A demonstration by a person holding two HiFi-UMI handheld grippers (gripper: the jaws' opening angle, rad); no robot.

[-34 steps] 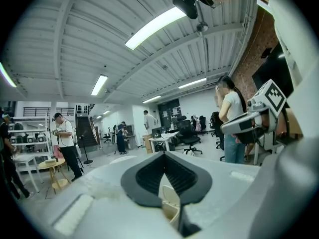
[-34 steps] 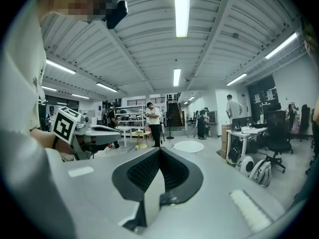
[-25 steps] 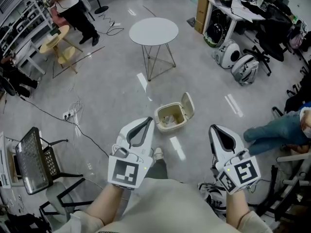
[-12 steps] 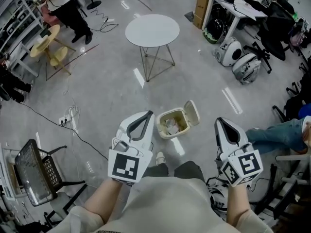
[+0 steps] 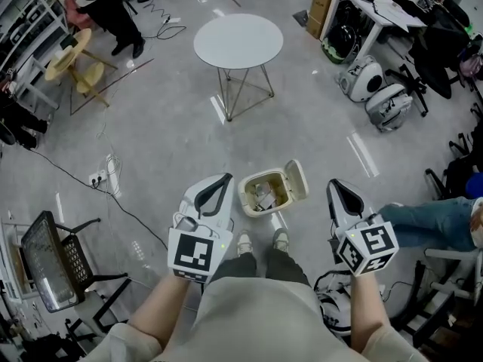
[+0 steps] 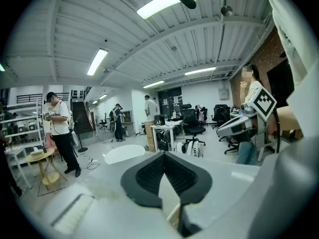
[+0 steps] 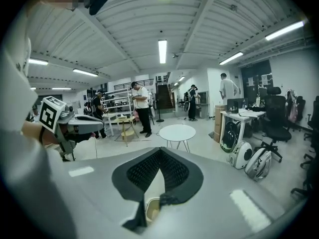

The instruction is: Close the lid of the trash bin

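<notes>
A small cream trash bin (image 5: 263, 193) stands on the grey floor just ahead of the person's shoes. Its flip lid (image 5: 296, 180) is tipped up and back on the right side, and paper scraps show inside. My left gripper (image 5: 224, 179) hangs just left of the bin, jaws shut with nothing between them. My right gripper (image 5: 333, 184) hangs a short way right of the lid, also shut and empty. In the right gripper view a piece of the bin (image 7: 151, 207) shows below the closed right gripper (image 7: 160, 151). The left gripper (image 6: 163, 156) points level into the room.
A round white table (image 5: 238, 41) stands beyond the bin. White backpacks (image 5: 375, 90) and desks fill the far right. A wire chair (image 5: 47, 261) and a floor cable (image 5: 113, 194) lie to the left. Someone's legs in jeans (image 5: 423, 221) stretch in from the right.
The person has stepped forward: the bin now lies close to the shoes and between the two grippers. Both grippers stayed shut. The lid is still up.
</notes>
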